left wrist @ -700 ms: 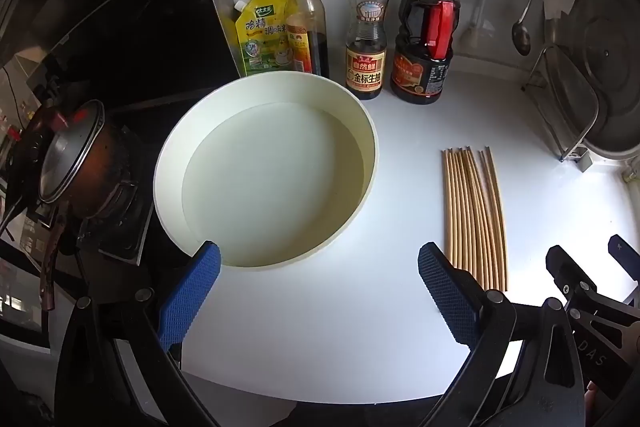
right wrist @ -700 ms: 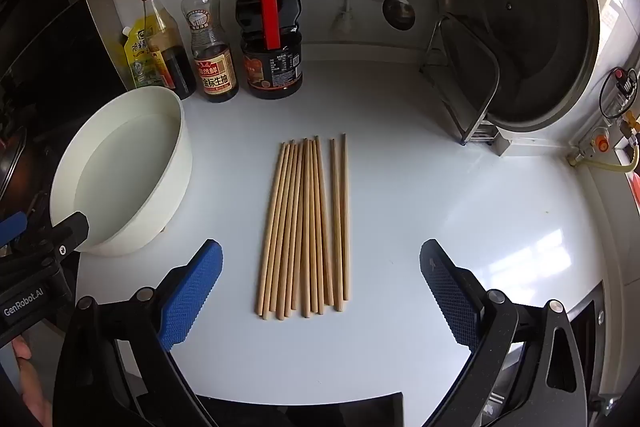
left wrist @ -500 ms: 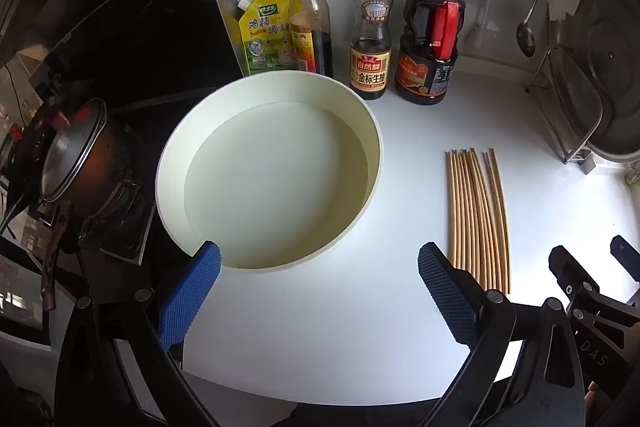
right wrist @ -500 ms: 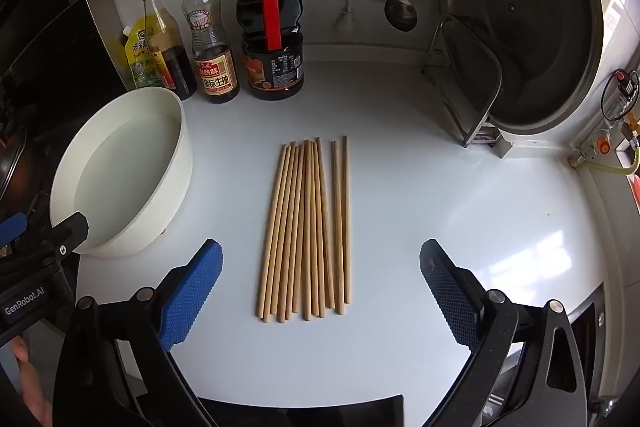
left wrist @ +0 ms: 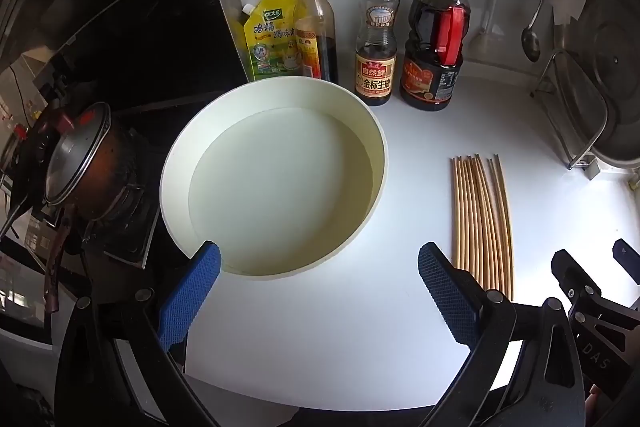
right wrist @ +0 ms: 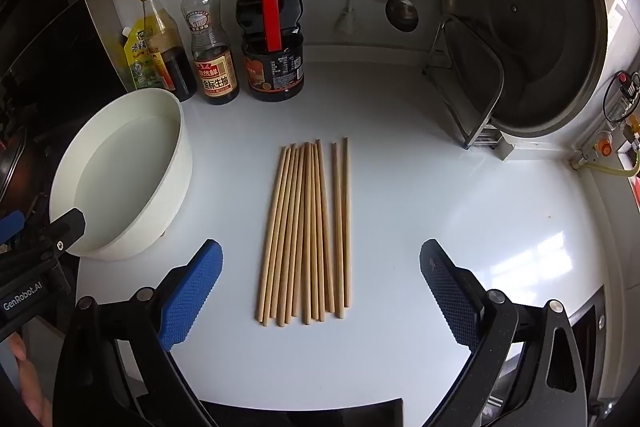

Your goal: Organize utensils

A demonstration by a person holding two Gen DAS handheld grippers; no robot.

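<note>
Jaws of the right gripper [right wrist: 320,287] are standing wide apart, holding nothing, hovering over the white desk [right wrist: 440,187]. Jaws of the left gripper [left wrist: 318,291] are likewise gaping wide and gripping nothing.

The wooden chopsticks [right wrist: 308,231] are lying flat on the desk, directly ahead of the right jaws and centred in the gap between them, near ends just beyond the blue pads [right wrist: 192,295]. Most are bunched side by side; two are lying slightly apart on the right-jaw side of the bunch. In the left wrist view the chopsticks [left wrist: 482,219] are sitting outside the right-hand jaw, not between the jaws.

A white basin [left wrist: 276,175] of water is sitting ahead of the left jaws, its near rim touching or just over the left-hand pad in view; contact cannot be told. From the right wrist view the basin [right wrist: 132,179] is lying beyond the left-hand jaw.

Three bottles [right wrist: 272,39] and a yellow pouch [left wrist: 272,35] are standing far ahead of both jaws, at the wall. A ladle [right wrist: 402,7] is hanging ahead, right of the right jaws.
</note>
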